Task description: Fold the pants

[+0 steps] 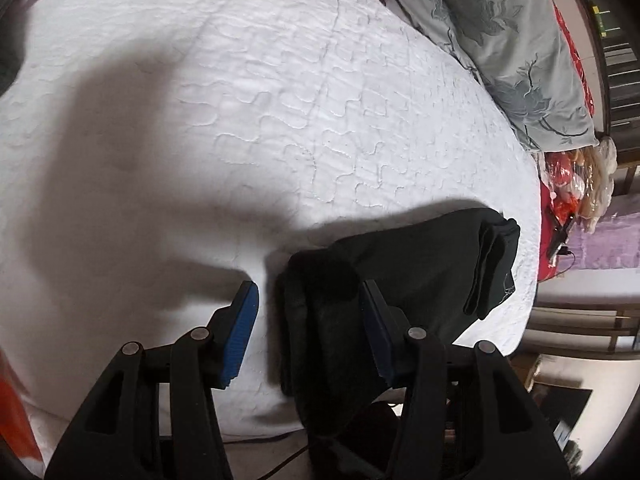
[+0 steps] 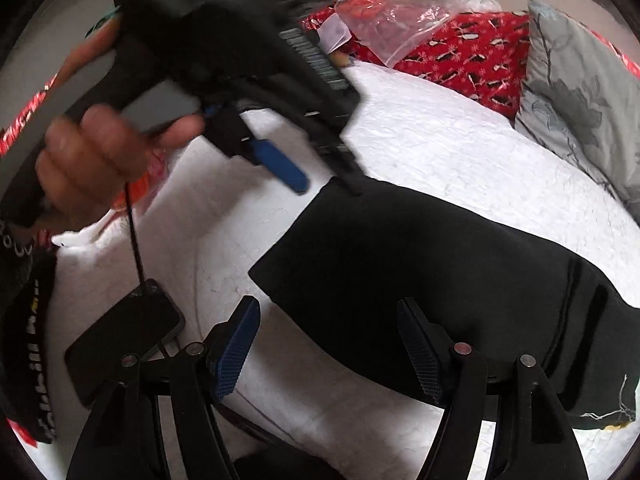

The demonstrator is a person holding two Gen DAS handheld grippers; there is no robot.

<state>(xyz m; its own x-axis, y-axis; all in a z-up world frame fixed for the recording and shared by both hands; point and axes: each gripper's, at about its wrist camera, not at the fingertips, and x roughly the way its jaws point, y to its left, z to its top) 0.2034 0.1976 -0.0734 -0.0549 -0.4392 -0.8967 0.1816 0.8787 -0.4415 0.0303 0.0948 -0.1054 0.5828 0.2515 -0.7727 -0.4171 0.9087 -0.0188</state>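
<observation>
left claw: one, jaws spread wide, nothing pinched; two blue pads, one each side of a bunched dark edge of the pants that lies between them without being squeezed. from the right wrist view this same claw shows blurred at upper left, gripped by one bare hand, with one blue finger showing, its tip at the far end of the garment.

right claw: one, also released, jaws parted; its two mesh-faced pads sit above the near edge of the pants, the left pad over bare quilt, the right pad over the dark cloth. whether either pad touches the fabric, cannot tell.

pants: one pair, black, lying as a long band on the bed near its edge, folded layers visible at the end nearest the right claw's right side, with a little pale stitching showing at that corner.

quilt: one, white, stitched pattern, covering the bed.

pillow: one, grey-green with floral print, at the far side of the bed.

red patterned cloth: one, beyond the quilt, beside the pillow.

clear plastic bag: one, crumpled, on the red cloth.

flat black device: one, on a cable, lying on the quilt left of the right claw.
</observation>
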